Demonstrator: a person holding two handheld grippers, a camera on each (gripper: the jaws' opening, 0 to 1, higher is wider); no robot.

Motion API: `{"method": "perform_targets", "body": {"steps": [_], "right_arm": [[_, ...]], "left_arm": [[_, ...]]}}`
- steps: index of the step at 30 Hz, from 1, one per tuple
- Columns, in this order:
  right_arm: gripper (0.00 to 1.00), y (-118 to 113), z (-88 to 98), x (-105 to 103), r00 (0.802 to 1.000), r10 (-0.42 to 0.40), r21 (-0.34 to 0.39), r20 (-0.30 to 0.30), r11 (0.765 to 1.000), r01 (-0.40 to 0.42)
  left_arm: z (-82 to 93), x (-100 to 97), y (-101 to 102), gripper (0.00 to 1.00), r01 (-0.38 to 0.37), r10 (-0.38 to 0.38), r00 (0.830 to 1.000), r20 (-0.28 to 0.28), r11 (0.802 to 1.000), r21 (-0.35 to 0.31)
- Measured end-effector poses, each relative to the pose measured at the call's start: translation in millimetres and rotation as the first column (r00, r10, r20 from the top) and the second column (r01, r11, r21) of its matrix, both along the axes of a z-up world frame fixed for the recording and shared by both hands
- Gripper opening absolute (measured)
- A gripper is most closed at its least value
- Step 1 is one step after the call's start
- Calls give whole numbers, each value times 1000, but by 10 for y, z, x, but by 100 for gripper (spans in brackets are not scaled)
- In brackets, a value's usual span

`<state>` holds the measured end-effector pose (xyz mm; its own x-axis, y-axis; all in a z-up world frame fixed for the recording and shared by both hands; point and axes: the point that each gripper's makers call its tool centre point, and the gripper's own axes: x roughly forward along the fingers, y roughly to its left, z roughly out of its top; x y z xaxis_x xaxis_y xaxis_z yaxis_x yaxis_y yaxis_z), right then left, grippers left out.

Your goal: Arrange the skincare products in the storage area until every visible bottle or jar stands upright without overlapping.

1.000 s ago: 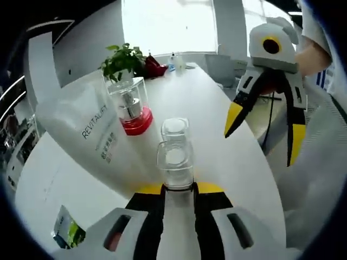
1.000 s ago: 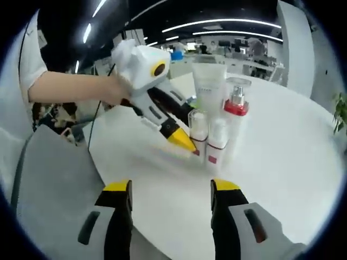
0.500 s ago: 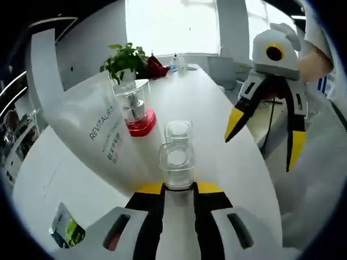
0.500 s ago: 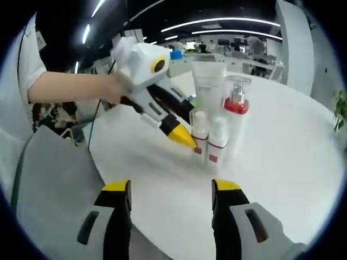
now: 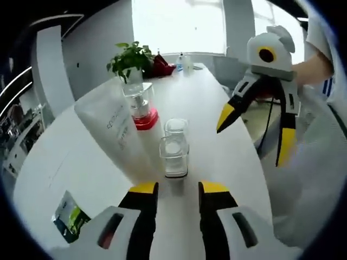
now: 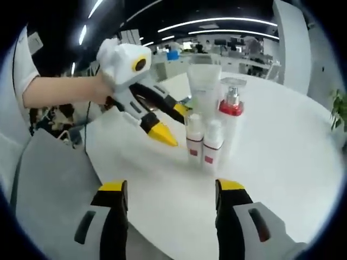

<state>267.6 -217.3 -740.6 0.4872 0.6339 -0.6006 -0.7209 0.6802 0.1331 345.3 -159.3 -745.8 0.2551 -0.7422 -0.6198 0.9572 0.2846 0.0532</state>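
While the left gripper (image 5: 173, 189) sits at 6 o'clock in the left gripper view, its yellow-tipped jaws stand parted and hold nothing, just short of the nearer small clear-capped bottle (image 5: 173, 157). A second small bottle (image 5: 175, 129) stands directly behind that one, toward 12 o'clock. At 10 o'clock from the pair, the white tube (image 5: 116, 132) stands on its cap, leaning slightly. Behind it is the pump bottle with red base (image 5: 142, 105). All four stand upright, close together, on the white table (image 5: 65, 162). A green-and-white sachet (image 5: 68, 219) lies flat at 8 o'clock. A potted plant (image 5: 130, 57) stands far back at 11 o'clock.

Right gripper (image 6: 173, 189): jaws spread wide, empty, at 6 o'clock in its own view, well apart from the bottle cluster. Its jaws also appear open at 2 o'clock in the left gripper view.
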Motion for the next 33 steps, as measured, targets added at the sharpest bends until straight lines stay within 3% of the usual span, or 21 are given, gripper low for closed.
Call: {"method": "perform_targets", "body": {"steps": [9,15,26,33], "right_arm": [[70,43,137,-7,1000,-25,34,16,999,24],[75,72,183,-61,999,-36,44,3,998,36],[84,89,300,-110,998,-46,56,41,997,43],[88,114,317,-180,998,-38,52,56,998,35]], "left_arm": [[98,-189,262,35,-87,86,995,-40,996,-22],[161,-287,436,41,-181,176,981,-78,982,-58],[231,-560,898,53,-381,361,918,-163,918,-113],[332,-794,1142,58,-497,465,862,-203,855,-152]]}}
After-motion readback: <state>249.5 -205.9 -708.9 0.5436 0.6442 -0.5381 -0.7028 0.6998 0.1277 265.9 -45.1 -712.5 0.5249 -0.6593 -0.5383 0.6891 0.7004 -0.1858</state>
